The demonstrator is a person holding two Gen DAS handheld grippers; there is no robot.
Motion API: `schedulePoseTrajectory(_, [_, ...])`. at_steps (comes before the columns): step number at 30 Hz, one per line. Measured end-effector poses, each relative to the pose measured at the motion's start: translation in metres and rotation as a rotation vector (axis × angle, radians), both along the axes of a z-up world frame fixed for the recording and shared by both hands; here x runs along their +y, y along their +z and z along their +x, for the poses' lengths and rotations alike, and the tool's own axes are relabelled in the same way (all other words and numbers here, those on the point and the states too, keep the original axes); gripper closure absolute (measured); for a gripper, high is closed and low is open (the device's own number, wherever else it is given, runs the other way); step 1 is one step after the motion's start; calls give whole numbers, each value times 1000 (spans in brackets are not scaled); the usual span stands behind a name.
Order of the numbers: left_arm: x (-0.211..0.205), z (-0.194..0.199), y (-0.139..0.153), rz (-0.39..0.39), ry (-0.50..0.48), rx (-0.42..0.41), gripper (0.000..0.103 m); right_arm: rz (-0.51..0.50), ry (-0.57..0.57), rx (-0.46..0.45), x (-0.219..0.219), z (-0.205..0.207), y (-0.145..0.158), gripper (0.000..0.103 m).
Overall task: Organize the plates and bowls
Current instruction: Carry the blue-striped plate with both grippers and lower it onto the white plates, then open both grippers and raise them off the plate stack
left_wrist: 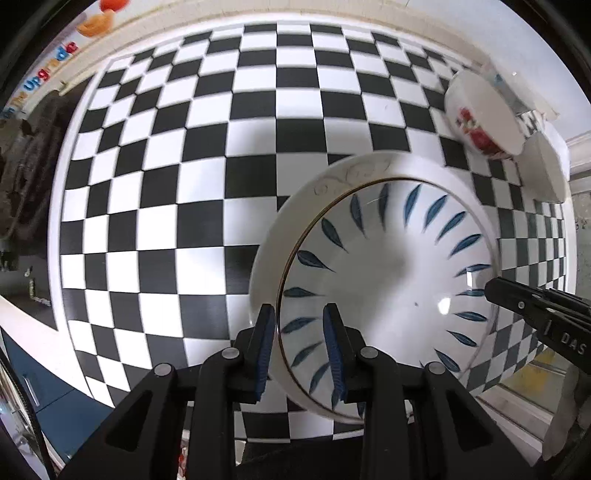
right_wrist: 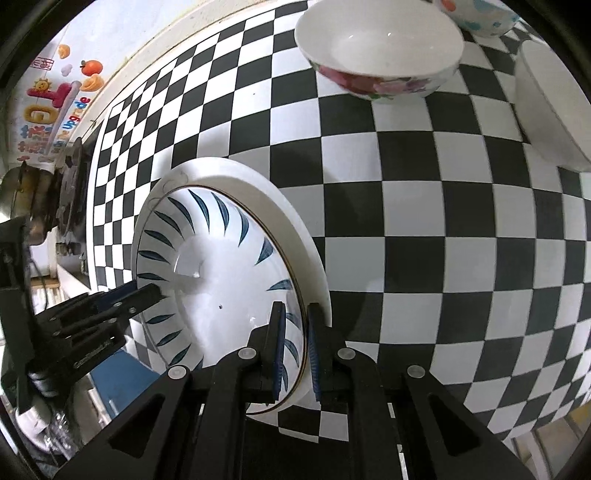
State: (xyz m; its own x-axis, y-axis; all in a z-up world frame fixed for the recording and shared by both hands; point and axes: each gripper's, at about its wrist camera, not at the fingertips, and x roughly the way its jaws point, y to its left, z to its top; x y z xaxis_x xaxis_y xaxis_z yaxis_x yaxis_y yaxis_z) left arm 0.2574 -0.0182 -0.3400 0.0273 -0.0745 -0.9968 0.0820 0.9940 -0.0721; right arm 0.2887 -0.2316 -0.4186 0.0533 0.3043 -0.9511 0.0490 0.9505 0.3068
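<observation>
A white bowl with blue leaf marks sits on a larger white plate on the checkered table. My left gripper straddles the bowl's near rim, one finger outside, one inside, jaws close around it. My right gripper grips the same bowl at its opposite rim, above the plate, jaws nearly shut on the rim. The right gripper also shows in the left wrist view, and the left gripper in the right wrist view.
A white bowl with red flowers stands at the back right, also in the right wrist view. A plain white dish lies beside it, and a bowl with blue and orange spots behind. The table edge runs along the left.
</observation>
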Motion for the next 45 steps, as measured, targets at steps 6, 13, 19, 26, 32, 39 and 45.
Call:
schedulePoseTrajectory(6, [5, -36, 46, -1, -5, -103, 78, -66, -28, -123, 7, -28, 43, 88])
schedulePoseTrajectory(13, [14, -74, 109, -29, 9, -266, 78, -166, -30, -293, 29, -86, 109, 88])
schedulePoseTrajectory(19, [24, -102, 149, -45, 9, -335, 78, -171, -48, -376, 39, -137, 157, 88])
schedulePoseTrajectory(26, [31, -134, 190, -59, 11, -410, 78, -186, -64, -469, 47, -188, 207, 88])
schedulePoseTrajectory(32, [31, -156, 211, -68, -1, -444, 78, -177, -67, -507, 50, -217, 232, 88])
schedulePoseTrajectory(39, [30, -175, 220, -84, -6, -488, 67, -195, -40, -529, 59, -237, 245, 88])
schedulePoseTrajectory(45, [38, -172, 216, -85, 40, -457, 66, -193, -34, -522, 60, -237, 244, 41])
